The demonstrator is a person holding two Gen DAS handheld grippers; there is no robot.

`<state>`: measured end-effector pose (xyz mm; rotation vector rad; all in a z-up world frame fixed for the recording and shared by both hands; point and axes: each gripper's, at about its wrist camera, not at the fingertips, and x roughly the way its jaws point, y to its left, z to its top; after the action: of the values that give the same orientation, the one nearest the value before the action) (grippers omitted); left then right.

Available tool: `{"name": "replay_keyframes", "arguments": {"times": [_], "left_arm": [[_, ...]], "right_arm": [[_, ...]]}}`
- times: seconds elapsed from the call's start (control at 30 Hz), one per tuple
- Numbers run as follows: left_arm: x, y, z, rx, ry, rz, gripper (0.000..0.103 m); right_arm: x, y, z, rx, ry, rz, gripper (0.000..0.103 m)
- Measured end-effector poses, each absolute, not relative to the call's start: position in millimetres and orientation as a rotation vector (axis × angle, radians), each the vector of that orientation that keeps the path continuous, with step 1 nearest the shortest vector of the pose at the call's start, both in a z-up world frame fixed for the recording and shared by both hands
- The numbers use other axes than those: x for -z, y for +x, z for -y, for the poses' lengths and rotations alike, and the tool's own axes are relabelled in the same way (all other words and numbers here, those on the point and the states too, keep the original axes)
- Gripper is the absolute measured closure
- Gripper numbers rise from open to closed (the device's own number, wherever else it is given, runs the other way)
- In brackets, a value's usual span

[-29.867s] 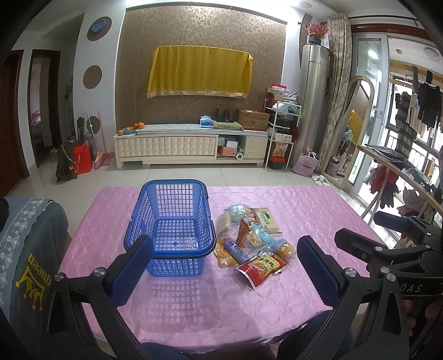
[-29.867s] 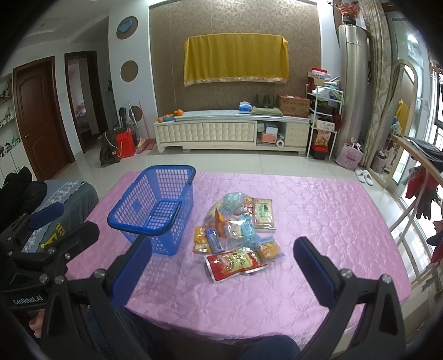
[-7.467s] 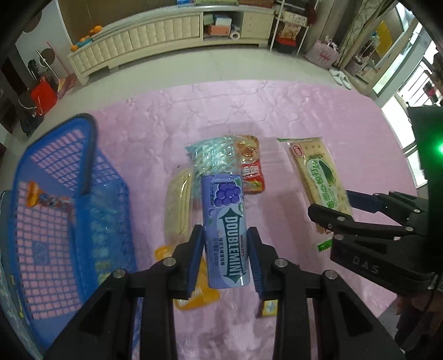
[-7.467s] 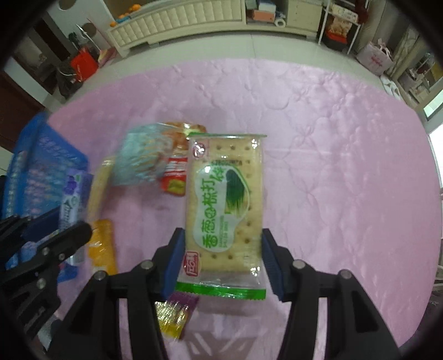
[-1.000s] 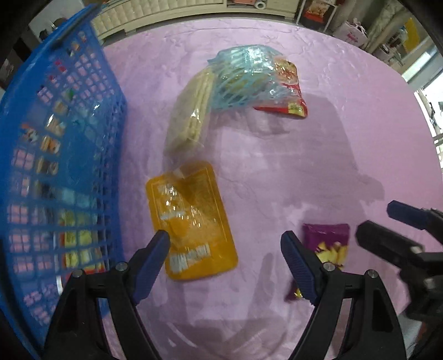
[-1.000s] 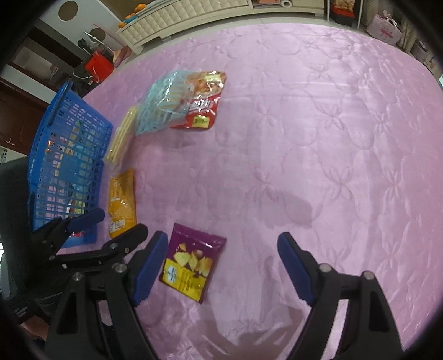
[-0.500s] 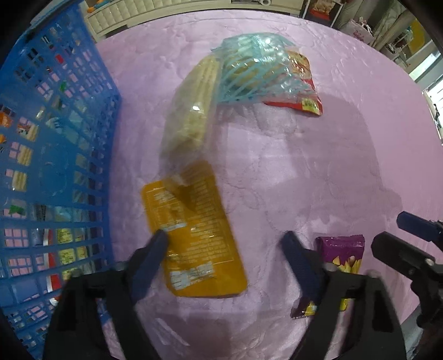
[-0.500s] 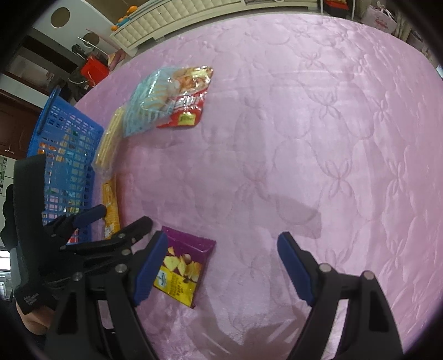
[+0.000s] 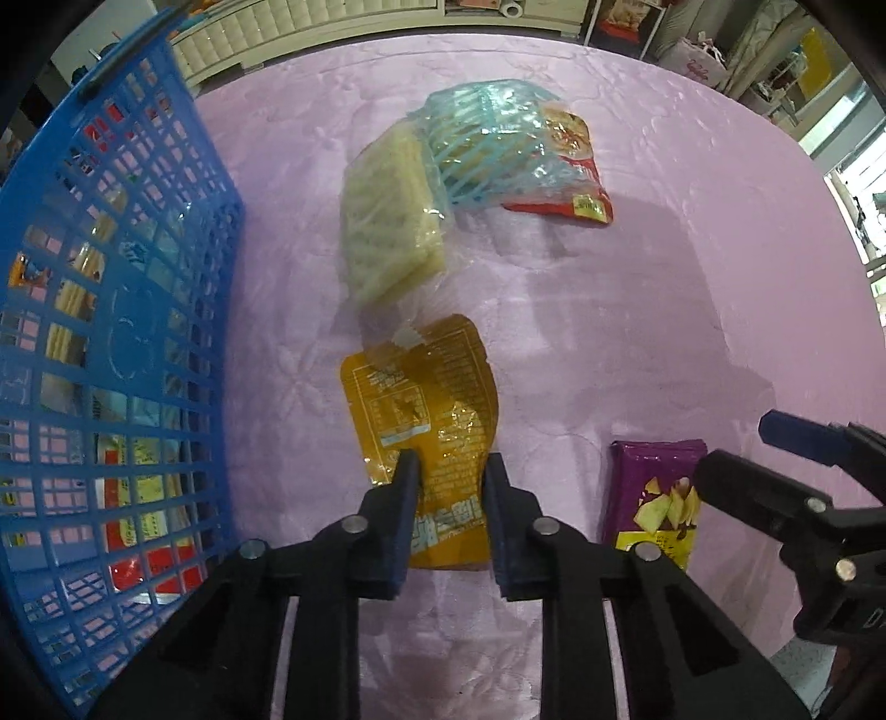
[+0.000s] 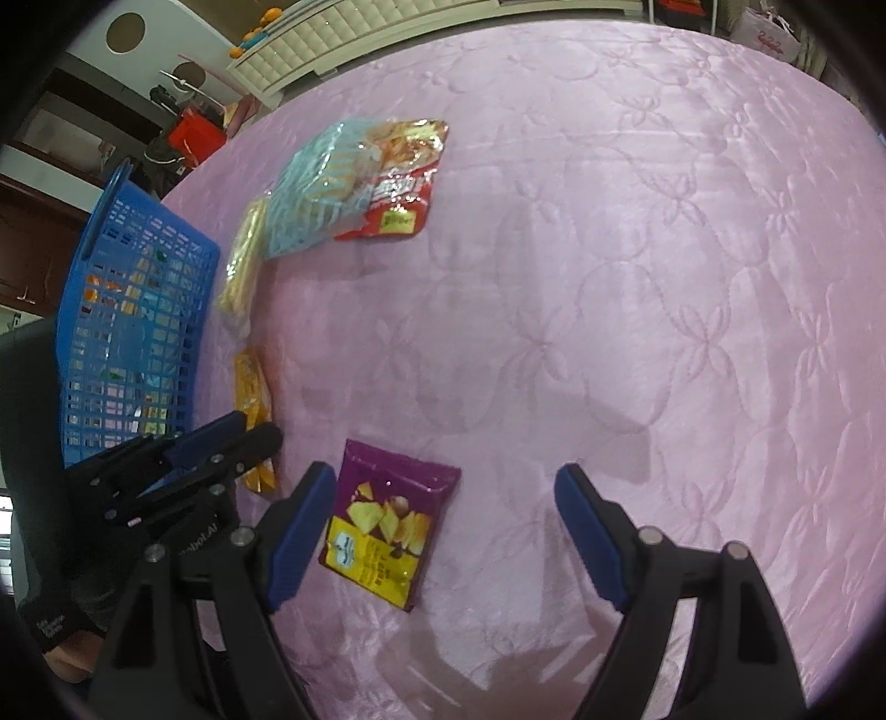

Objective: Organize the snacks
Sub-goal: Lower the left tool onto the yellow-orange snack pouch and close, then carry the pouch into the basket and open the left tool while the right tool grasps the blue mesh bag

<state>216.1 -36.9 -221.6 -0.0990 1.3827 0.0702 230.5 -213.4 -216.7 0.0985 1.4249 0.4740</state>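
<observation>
My left gripper (image 9: 449, 476) is shut on the near end of an orange snack pouch (image 9: 429, 404) that lies on the pink tablecloth; the pouch also shows in the right wrist view (image 10: 252, 387). The blue basket (image 9: 111, 310) stands just to its left with several snacks inside. My right gripper (image 10: 446, 493) is open and hangs over a purple chip packet (image 10: 385, 526), which lies to the right of the left gripper (image 9: 656, 493). A pale cracker pack (image 9: 387, 221), a light-blue packet (image 9: 487, 133) and a red packet (image 9: 576, 188) lie farther back.
The pink quilted tablecloth (image 10: 637, 277) stretches to the right and far side. The table's near edge runs just below both grippers. A white cabinet (image 9: 343, 22) stands beyond the table on the floor.
My left gripper has come down and closed on the orange pouch. My right gripper has moved closer over the purple packet, still open.
</observation>
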Motion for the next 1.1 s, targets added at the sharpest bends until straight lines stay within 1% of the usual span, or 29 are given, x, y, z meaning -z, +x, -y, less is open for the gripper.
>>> {"name": "replay_keyframes", "arguments": {"times": [0.4, 0.6, 0.73, 0.9, 1.1], "left_arm": [[182, 196, 21, 0.002, -0.159, -1.309, 0.084], [145, 185, 21, 0.033, -0.172, -1.248, 0.084], [111, 176, 16, 0.051, -0.171, -1.189, 0.084], [78, 158, 4, 0.074, -0.136, -1.122, 0.084], [52, 173, -19, 0.035, -0.123, -1.066, 0.084]], "right_arm": [[198, 227, 213, -0.432, 0.104, -1.421, 0.018], [170, 222, 206, -0.421, 0.086, -1.382, 0.018], [151, 225, 201, -0.425, 0.091, -1.349, 0.018], [133, 238, 172, -0.449, 0.063, -1.316, 0.018], [125, 257, 141, -0.473, 0.042, -1.319, 0.018]]}}
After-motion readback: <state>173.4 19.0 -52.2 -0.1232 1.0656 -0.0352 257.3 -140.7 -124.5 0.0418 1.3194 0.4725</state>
